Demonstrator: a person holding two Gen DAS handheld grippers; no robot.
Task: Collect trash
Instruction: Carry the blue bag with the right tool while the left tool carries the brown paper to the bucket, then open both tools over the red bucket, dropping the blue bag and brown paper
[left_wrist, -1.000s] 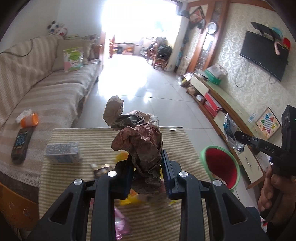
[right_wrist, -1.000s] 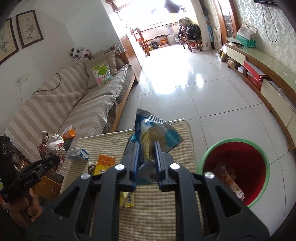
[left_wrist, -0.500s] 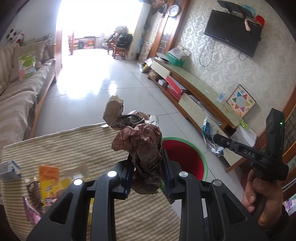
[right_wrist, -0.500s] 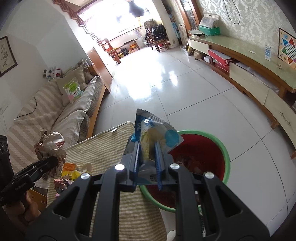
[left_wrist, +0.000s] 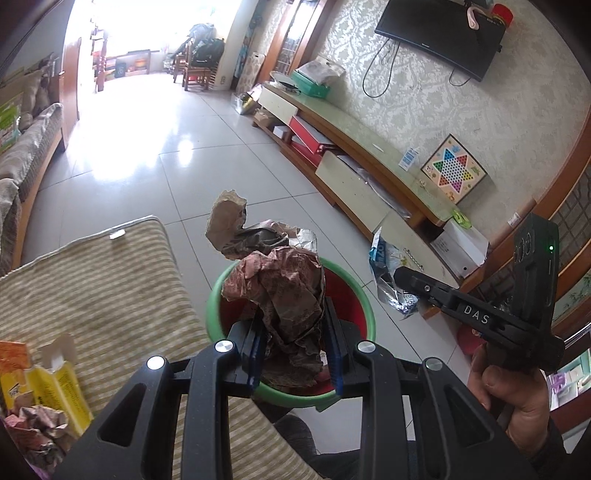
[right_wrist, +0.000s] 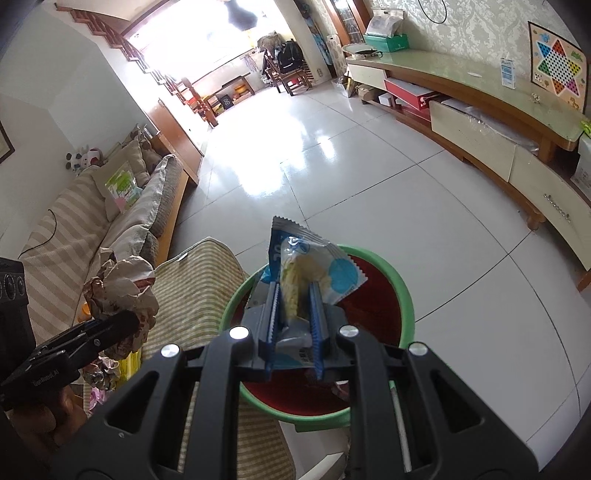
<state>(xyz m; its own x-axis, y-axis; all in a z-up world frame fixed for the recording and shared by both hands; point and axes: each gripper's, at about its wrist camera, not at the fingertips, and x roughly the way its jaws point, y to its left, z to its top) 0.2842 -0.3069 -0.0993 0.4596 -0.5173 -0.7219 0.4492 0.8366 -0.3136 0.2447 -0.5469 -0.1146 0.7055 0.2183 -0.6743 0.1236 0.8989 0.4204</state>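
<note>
My left gripper (left_wrist: 293, 332) is shut on a crumpled brown paper wad (left_wrist: 277, 288) and holds it over the near rim of the green bin with a red inside (left_wrist: 360, 314). My right gripper (right_wrist: 293, 306) is shut on a blue and white snack bag (right_wrist: 314, 269) and holds it above the same bin (right_wrist: 384, 306). The paper wad also shows in the right wrist view (right_wrist: 122, 284), left of the bin. The snack bag also shows in the left wrist view (left_wrist: 388, 273), right of the bin.
A striped cloth-covered table (left_wrist: 99, 288) stands left of the bin, with a yellow carton (left_wrist: 59, 376) and crumpled wrappers (left_wrist: 33, 432) on it. A sofa (right_wrist: 122, 210) runs along the left wall. A low TV cabinet (right_wrist: 480, 110) lines the right wall. White tiled floor lies beyond.
Both grippers have swung right from over the table to over the bin, still holding the paper wad and the snack bag.
</note>
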